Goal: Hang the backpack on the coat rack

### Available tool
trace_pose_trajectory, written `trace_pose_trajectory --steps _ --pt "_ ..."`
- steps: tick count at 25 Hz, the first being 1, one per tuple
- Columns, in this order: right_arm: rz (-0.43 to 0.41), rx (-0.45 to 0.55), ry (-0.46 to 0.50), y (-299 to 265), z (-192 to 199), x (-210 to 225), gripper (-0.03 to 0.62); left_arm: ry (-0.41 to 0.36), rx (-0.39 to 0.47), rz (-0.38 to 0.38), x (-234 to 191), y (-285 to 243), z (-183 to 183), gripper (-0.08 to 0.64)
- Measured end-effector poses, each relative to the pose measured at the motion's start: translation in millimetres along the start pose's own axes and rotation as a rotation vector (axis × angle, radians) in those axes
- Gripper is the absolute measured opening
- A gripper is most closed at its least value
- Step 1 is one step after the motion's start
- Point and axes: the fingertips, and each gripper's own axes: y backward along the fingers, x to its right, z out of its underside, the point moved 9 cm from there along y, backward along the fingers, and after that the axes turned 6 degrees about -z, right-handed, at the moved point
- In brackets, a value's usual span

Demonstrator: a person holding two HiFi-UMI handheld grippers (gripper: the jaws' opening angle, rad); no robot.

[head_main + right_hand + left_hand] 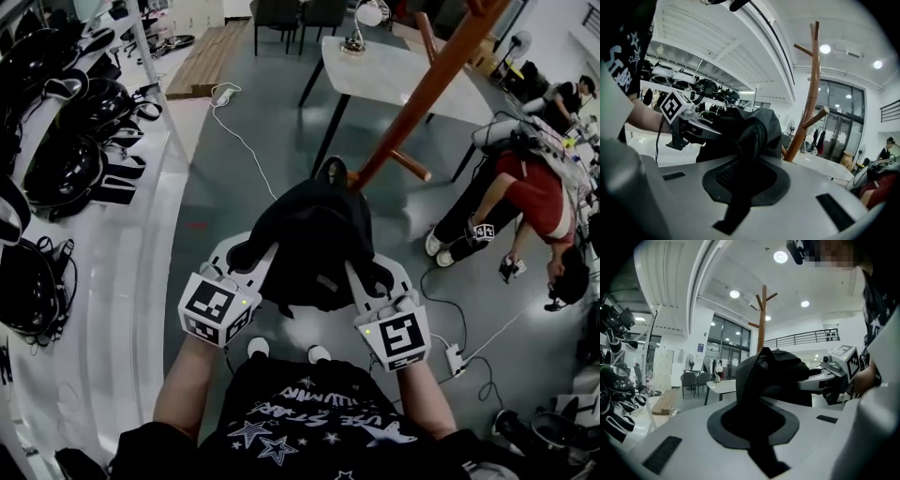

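1. Now the black backpack (314,239) hangs between both grippers, close to the wooden coat rack (422,98).
2. Left gripper (754,416): fingers (684,427) clamped on the backpack's fabric.
3. Right gripper (743,180): fingers (820,187) clamped on a backpack strap.

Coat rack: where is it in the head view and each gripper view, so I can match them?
Head view: coat rack slants from top right down to the middle, behind the backpack.
Left gripper view: coat rack upright at upper middle, behind the backpack.
Right gripper view: coat rack right of middle, leaning, just right of the backpack.
Shared landmark: the black backpack, in front of the pole.
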Motion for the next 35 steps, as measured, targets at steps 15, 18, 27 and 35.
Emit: trace_pose_trajectory --steps 15,18,27,35 --pt "0.097 -0.061 -0.063 1.7 35.0 -6.6 0.028 -0.024 -0.090 0.108 3.8 -28.2 28.2 0.058" --pt "0.109 -0.075 -0.090 1.0 44.7 -5.9 0.028 -0.023 -0.121 0.117 6.5 -33.9 34.2 0.058" --pt "0.119 -0.093 -0.156 -3.2 71.5 2.3 0.028 -0.025 -0.188 0.106 13.6 -51.0 47.9 0.061" --pt "0.115 -0.130 -0.185 -16.4 97.9 12.5 0.029 -0.022 -0.249 0.091 12.6 -71.0 65.3 0.064"
